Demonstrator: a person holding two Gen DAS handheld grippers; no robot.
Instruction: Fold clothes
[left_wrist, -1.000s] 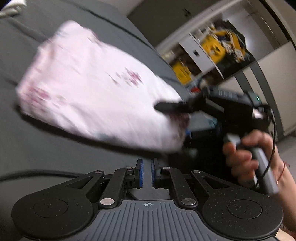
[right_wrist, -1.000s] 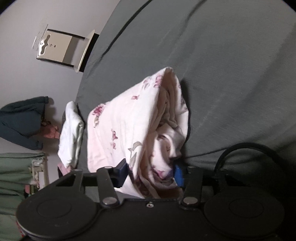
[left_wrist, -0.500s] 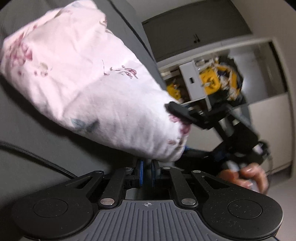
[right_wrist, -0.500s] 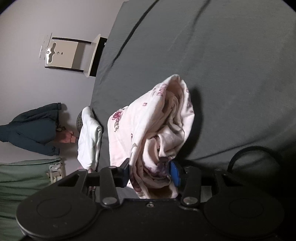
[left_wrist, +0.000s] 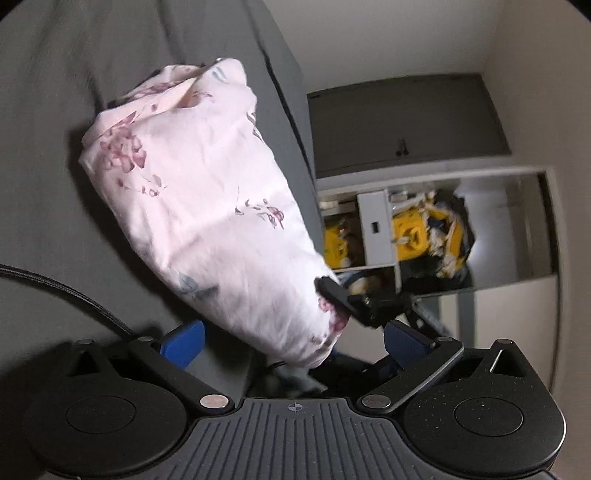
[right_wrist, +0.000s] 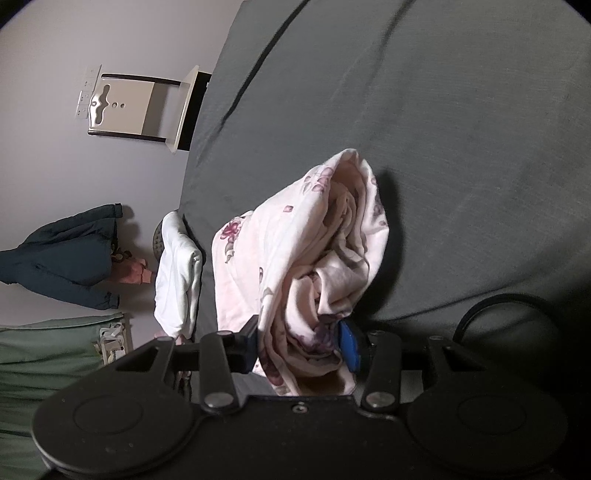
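Dim indoor light is falling from above, leaving the black gripper bodies at the bottom of both views nearly featureless. The pink floral cloth (right_wrist: 306, 266) is casting a soft dark shadow onto the grey bedsheet (right_wrist: 461, 129) beside it. Fisheye bending is curving the edges, corners are going black, and the left view is looking slightly smeared.

The folded garment (left_wrist: 207, 206) is showing pale pink with scattered purple-red flowers, lying against a dark grey bed (right_wrist: 461, 129). Blue pads (left_wrist: 183, 341) are standing out on the black left hand-held gripper (left_wrist: 291, 341), while a white cloth pile (right_wrist: 177, 273) and a navy jacket (right_wrist: 62, 258) are showing beyond.
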